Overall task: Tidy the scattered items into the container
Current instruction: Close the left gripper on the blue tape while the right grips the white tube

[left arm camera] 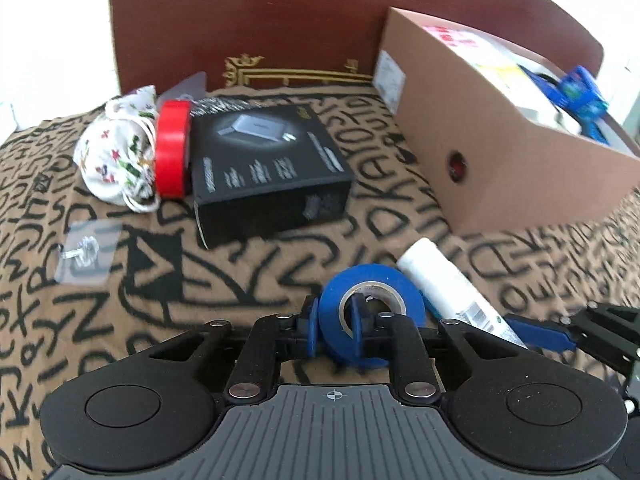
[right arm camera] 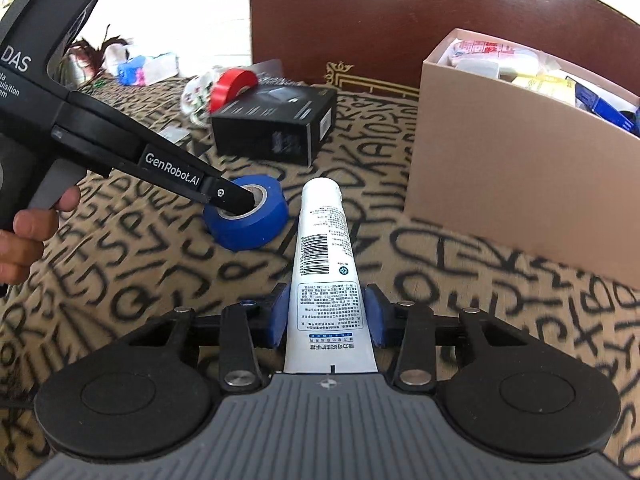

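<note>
- The left gripper (left arm camera: pixel 338 326) is clamped on the wall of the blue tape (left arm camera: pixel 370 312): one finger sits inside the roll's core, the other outside its rim. The right wrist view shows the same grip, with the tape (right arm camera: pixel 248 218) low on the patterned blanket (right arm camera: pixel 120 280).
- The right gripper (right arm camera: pixel 329 316) has a finger on each side of the white tube (right arm camera: pixel 325 264). The left pad touches the tube; on the right a thin gap seems to show, so I cannot tell whether the hold is firm. The tube lies flat, cap pointing away, just right of the blue tape.
- A clear hook on a backing sheet (left arm camera: pixel 86 252) lies on the blanket (left arm camera: pixel 160 300) to the left.
- Farther on sits a black box (left arm camera: pixel 268 168), with a red tape (left arm camera: pixel 172 148) standing on edge against its left side and a floral cloth (left arm camera: pixel 116 152) beside that.
- The cardboard box (left arm camera: pixel 500 152), to the right, already holds assorted packets and a blue item (left arm camera: pixel 576 96).
- A dark red headboard (left arm camera: pixel 280 20) stands behind everything.
</note>
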`<action>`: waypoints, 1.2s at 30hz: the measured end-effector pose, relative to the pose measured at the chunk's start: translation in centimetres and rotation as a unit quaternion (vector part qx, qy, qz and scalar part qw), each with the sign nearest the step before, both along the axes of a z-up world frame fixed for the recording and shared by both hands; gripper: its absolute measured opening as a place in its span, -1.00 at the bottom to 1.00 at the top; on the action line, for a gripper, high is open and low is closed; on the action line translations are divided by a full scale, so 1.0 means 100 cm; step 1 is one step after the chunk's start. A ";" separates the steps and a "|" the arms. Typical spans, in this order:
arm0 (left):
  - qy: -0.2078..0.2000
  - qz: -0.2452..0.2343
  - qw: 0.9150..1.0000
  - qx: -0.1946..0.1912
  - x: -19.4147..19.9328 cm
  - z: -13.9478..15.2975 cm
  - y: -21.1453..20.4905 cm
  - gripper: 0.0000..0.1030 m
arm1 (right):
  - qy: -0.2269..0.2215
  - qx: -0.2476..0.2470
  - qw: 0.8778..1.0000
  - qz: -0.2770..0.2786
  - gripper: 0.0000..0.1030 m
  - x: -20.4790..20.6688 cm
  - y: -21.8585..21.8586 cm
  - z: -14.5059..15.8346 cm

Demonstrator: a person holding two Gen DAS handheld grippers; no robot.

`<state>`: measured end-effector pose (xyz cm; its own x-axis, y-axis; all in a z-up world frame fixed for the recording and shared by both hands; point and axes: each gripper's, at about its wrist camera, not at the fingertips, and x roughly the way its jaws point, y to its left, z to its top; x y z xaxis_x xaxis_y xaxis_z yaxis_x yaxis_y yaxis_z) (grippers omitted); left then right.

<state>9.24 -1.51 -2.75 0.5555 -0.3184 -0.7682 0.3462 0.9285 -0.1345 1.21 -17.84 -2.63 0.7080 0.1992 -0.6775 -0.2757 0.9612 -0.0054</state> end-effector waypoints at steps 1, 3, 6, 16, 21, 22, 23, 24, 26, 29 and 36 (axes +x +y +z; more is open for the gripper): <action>0.000 -0.005 1.000 0.005 -0.005 0.000 -0.001 -0.76 | 0.001 -0.001 1.000 0.001 -0.12 -0.006 0.000 0.000; 0.000 -0.018 1.000 0.017 -0.016 0.001 -0.001 -0.76 | 0.006 -0.002 1.000 0.000 -0.12 -0.015 -0.001 0.002; 0.006 -0.047 0.998 0.032 -0.032 0.003 0.001 -0.74 | 0.019 -0.005 1.000 -0.001 -0.12 -0.028 -0.003 0.005; 0.000 -0.075 0.996 0.050 -0.056 0.001 -0.007 -0.14 | 0.018 -0.011 1.000 0.004 -0.09 -0.046 0.003 0.007; -0.008 -0.084 0.994 0.072 -0.059 0.000 -0.010 -0.62 | 0.016 -0.013 1.000 0.010 -0.09 -0.041 0.003 0.006; -0.006 -0.084 0.994 0.070 -0.058 0.000 -0.009 -0.62 | 0.016 -0.013 1.000 0.011 -0.09 -0.040 0.004 0.006; -0.004 -0.083 0.994 0.068 -0.058 0.000 -0.008 -0.52 | 0.016 -0.013 1.000 0.012 -0.09 -0.038 0.004 0.006; -0.002 -0.082 0.995 0.064 -0.057 0.000 -0.008 -0.27 | 0.017 -0.013 1.000 0.013 -0.09 -0.038 0.004 0.006; -0.003 -0.085 0.994 0.063 -0.057 -0.002 -0.010 -0.23 | 0.017 -0.013 1.000 0.013 -0.09 -0.036 0.004 0.006; -0.009 -0.093 0.993 0.079 -0.059 -0.002 -0.016 -0.29 | 0.020 -0.012 1.000 0.014 -0.09 -0.033 0.005 0.006; -0.017 -0.100 0.991 0.091 -0.059 -0.004 -0.020 -0.24 | 0.024 -0.007 1.000 0.014 -0.08 -0.026 0.006 0.004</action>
<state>3.32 -3.49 -3.13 0.5211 -0.2826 -0.8053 0.5275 0.8484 0.0436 -1.35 -17.23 -2.19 0.6694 0.2088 -0.7129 -0.3025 0.9531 -0.0049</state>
